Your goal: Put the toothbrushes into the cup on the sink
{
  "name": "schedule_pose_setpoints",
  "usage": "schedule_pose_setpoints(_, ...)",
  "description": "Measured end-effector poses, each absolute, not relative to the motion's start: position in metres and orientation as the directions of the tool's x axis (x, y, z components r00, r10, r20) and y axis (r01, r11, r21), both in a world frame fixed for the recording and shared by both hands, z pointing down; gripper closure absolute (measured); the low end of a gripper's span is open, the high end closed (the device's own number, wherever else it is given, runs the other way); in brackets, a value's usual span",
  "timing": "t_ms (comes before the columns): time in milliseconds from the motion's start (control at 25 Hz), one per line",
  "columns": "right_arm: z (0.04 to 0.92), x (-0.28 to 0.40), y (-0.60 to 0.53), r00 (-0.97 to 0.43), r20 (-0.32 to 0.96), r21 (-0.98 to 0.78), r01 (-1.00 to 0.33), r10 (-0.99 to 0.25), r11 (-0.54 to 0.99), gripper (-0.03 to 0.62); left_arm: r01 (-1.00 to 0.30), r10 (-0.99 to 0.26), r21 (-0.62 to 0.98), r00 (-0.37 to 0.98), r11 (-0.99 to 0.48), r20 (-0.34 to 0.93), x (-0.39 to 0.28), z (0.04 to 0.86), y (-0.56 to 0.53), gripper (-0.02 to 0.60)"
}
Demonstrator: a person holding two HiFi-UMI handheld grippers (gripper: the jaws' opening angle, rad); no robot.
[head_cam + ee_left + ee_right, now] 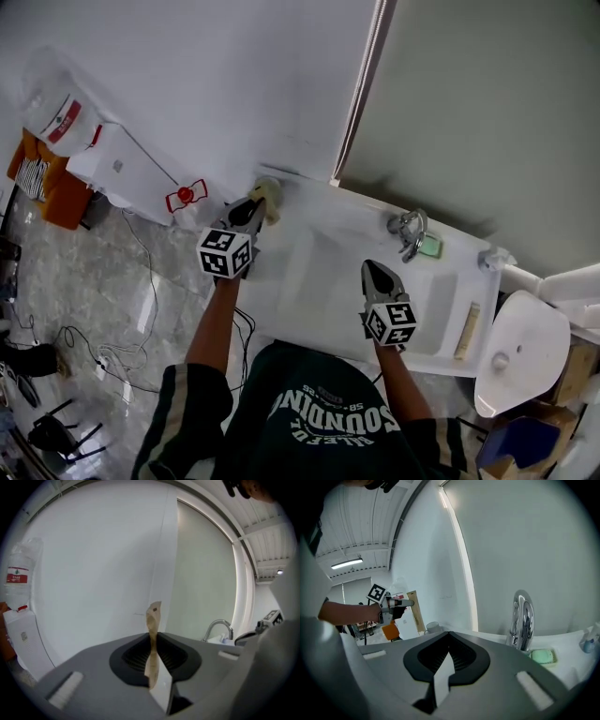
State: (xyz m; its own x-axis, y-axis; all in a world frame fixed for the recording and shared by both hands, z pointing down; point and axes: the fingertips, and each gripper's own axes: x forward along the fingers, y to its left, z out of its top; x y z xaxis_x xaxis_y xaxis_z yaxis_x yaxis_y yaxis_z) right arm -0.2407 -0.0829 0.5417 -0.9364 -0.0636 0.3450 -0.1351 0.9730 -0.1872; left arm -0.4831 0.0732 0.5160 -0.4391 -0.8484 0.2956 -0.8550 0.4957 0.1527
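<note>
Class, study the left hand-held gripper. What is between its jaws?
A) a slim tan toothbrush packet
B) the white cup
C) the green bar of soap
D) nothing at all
A: the jaws of the left hand-held gripper are closed on the slim tan toothbrush packet, which sticks up from between them in the left gripper view.

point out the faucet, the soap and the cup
faucet (521, 618): right gripper view, on the chrome spout
soap (543, 656): right gripper view, middle of the green bar
cup (433, 628): right gripper view, on its white wall
</note>
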Motion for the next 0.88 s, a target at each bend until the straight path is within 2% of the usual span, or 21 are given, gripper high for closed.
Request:
schedule_pose_setpoints(520,0.558,-0.233,-0.087,-0.900,0.407,-0.183,-0.247,-0.155,0.952,0.591,-0.849,-0.833,0.114,-0.467,0.516,0.297,-0.571,0.530,0.050,0.488)
schedule_pose_setpoints(880,0.566,-0.215,-0.089,-0.877,0.436,-0.183,-0.308,-0.204,0.934,0.591,-0.844,-0.821,0.140,-0.445,0.518,0.357,-0.588,0.575,0.040,0.488)
